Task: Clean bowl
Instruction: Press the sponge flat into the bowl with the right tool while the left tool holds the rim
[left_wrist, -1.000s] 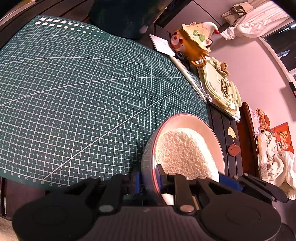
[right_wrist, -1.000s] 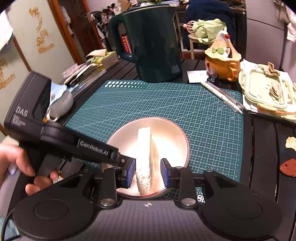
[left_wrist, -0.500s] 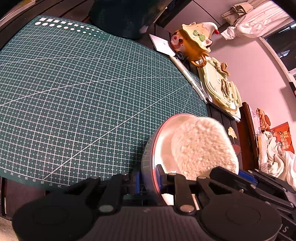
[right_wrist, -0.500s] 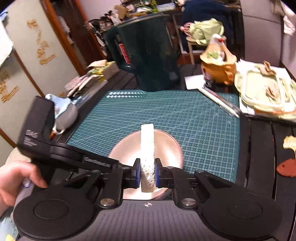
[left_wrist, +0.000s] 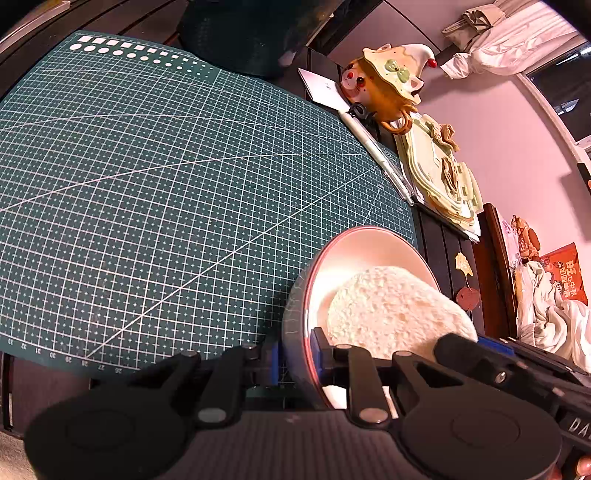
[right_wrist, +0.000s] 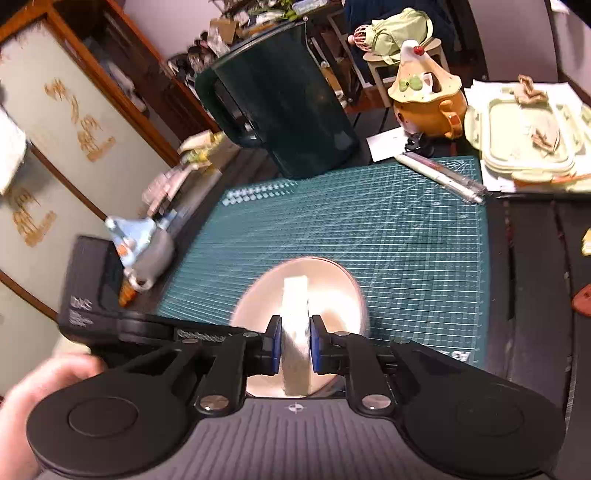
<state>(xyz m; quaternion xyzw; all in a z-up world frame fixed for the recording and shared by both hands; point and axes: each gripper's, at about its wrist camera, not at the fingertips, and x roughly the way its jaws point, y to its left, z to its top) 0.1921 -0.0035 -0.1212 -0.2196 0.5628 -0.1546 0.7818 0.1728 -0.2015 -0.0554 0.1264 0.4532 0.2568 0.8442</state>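
Because the bowl (left_wrist: 369, 251) would slide under wiping, the left tool (left_wrist: 295, 362) is clamping its near rim, one finger inside and one outside, holding it tilted on the cutting mat (left_wrist: 166, 184) covering the tabletop ahead. The right tool (right_wrist: 294, 349) is gripping the white sponge (right_wrist: 294, 314) edge-on inside the bowl; its jaws have just been easing apart, pads still touching.
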